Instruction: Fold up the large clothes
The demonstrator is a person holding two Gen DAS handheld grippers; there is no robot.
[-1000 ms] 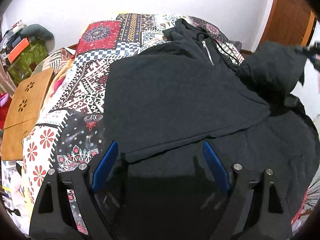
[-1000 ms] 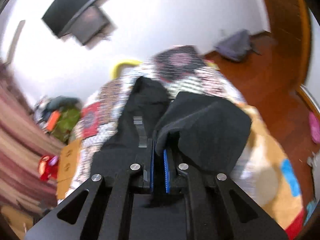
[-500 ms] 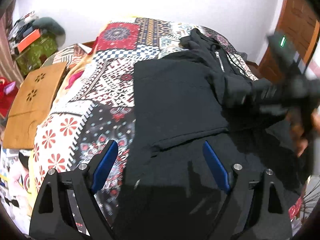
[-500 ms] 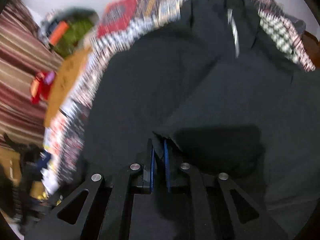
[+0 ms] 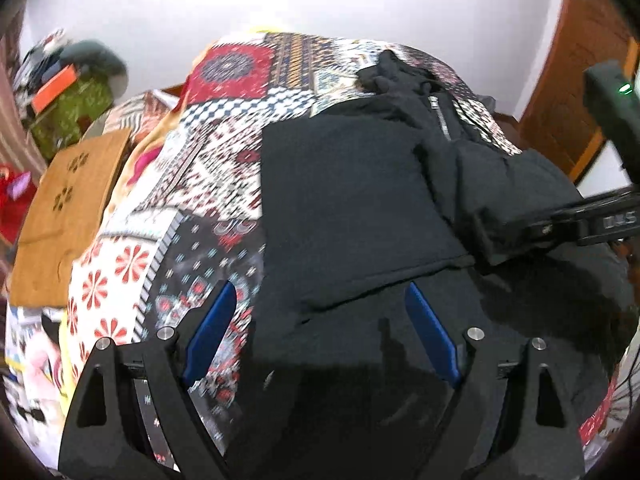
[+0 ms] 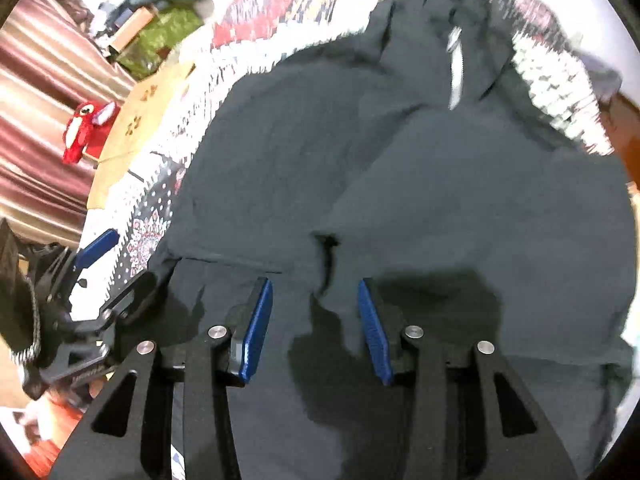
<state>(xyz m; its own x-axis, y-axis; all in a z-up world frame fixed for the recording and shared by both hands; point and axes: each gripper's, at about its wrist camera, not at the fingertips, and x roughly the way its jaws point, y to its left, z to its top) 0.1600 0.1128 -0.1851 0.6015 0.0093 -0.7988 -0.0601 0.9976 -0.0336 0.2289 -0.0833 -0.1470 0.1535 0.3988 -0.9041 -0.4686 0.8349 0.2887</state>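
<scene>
Released since half a second ago: right gripper (image 6: pixel 316 320) was clamped on a fold of the black hoodie (image 5: pixel 352 200), now its blue pads (image 6: pixel 256 328) stand apart with the dropped fold lying between them, not gripped. Left gripper (image 5: pixel 320 332) unchanged, pads spread wide, hovering over the hem, holding nothing.

Hoodie lies flat on the bed, right sleeve folded across the chest, hood bunched at the far end. Fabric is matte, thick, fleece-like; silver zipper (image 5: pixel 440 118) runs down from the collar. Ribbed hem edge shows as a straight seam near the left pads.

Bedspread (image 5: pixel 224 160) under it is patchwork print: red medallion, checker blocks, red pinwheel flowers on white, dark panel with small figures. Fills most of the bed left of the hoodie.

Beside the bed on the left, a tan wooden board (image 5: pixel 68 208) with flower-shaped cutouts. Further back a green patterned bag (image 5: pixel 68 116) with an orange item on top, blurred. Red toy (image 6: pixel 80 128) by striped maroon curtain (image 6: pixel 36 80). White wall (image 5: pixel 320 4) behind, wooden door (image 5: pixel 580 92) far right.

Lower hoodie hidden under both tools and their shadows. Right-wrist view is motion-blurred; far bed edge smeared. Left gripper also visible at left edge of right view, partly cut off.
</scene>
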